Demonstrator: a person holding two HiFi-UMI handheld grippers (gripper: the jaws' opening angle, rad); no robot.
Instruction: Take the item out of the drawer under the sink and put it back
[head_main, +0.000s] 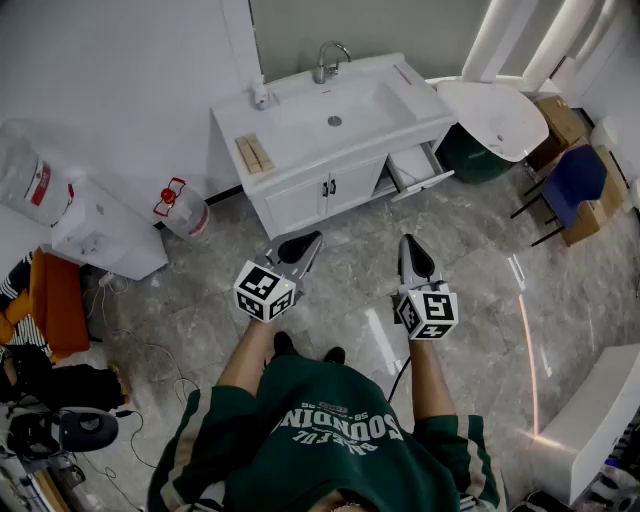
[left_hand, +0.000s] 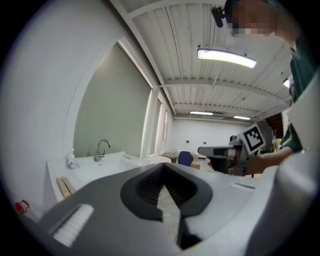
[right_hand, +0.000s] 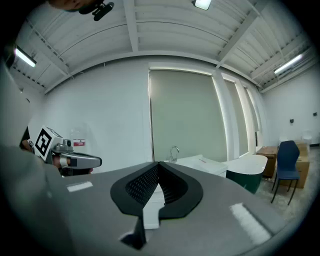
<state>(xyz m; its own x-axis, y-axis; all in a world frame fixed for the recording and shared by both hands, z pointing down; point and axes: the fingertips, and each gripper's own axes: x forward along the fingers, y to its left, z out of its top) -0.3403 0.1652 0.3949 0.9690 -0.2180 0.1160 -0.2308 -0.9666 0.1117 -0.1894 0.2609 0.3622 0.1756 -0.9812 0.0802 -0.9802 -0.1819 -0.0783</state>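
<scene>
A person in a green sweatshirt (head_main: 335, 440) stands on a grey marble floor (head_main: 200, 300), seen from above, with a claw in each hand.

Far to the left of both claws, a white water dispenser (head_main: 105, 232) stands against the wall. A spare water bottle with a red cap (head_main: 182, 208) lies on the floor just beside it.

The left claw (head_main: 305, 243) is held out in front of the person, almost level. Its jaws are closed together with nothing between them.

Ahead of both claws and well apart from them stands a white sink cabinet (head_main: 310, 195). It carries a chrome faucet (head_main: 328, 62), with a small soap bottle (head_main: 260, 95) and two wooden slats (head_main: 253, 155) at its left end.

The right claw (head_main: 407, 243) is level, beside the left claw but apart from it. Its jaws are also closed and empty.

Ahead of the right claw, the drawer (head_main: 418, 170) under the sink stands pulled open at the cabinet's right end. What lies inside it cannot be made out.

Further right are a white oval top on a dark green base (head_main: 495, 115), a blue chair (head_main: 572, 182) and cardboard boxes (head_main: 558, 122).
</scene>
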